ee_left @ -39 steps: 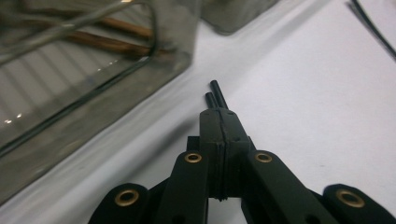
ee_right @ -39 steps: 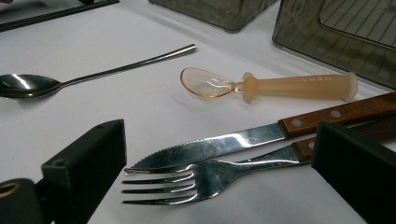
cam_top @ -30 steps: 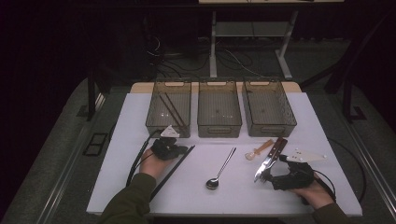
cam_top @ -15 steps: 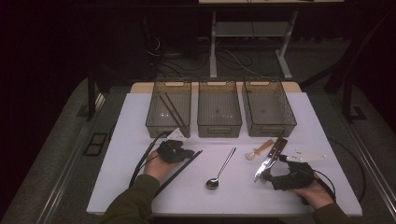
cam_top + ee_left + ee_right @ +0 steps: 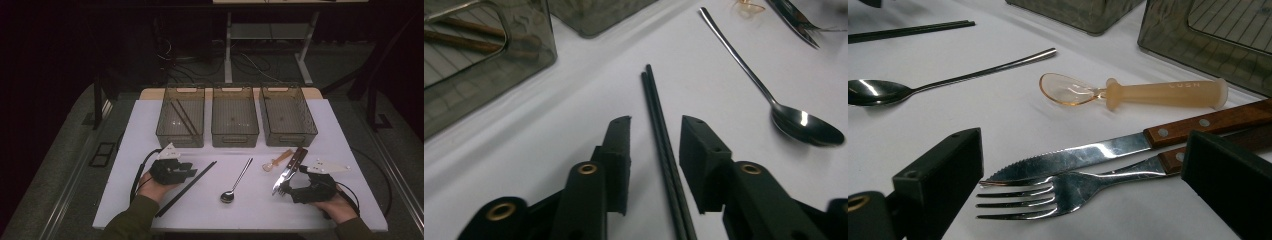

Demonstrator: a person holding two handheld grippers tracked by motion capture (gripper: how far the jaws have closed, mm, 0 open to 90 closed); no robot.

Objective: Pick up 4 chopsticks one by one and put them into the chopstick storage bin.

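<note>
A pair of black chopsticks lies flat on the white table, running between the jaws of my left gripper. Those jaws have just been opening and stand apart, with the pads clear of the sticks. In the high view the left gripper sits at the near left over the chopsticks. My right gripper is wide open, low over a fork and a wood-handled knife lying side by side. The high view places the right gripper at the near right.
A steel spoon lies mid-table, and a small orange plastic spoon lies beyond the knife. Three grey bins stand in a row at the back: left bin holds brown chopsticks, then middle bin and right bin.
The left gripper has shifted a little left and toward the near edge, and its jaws have opened. The right hand has stayed still.
</note>
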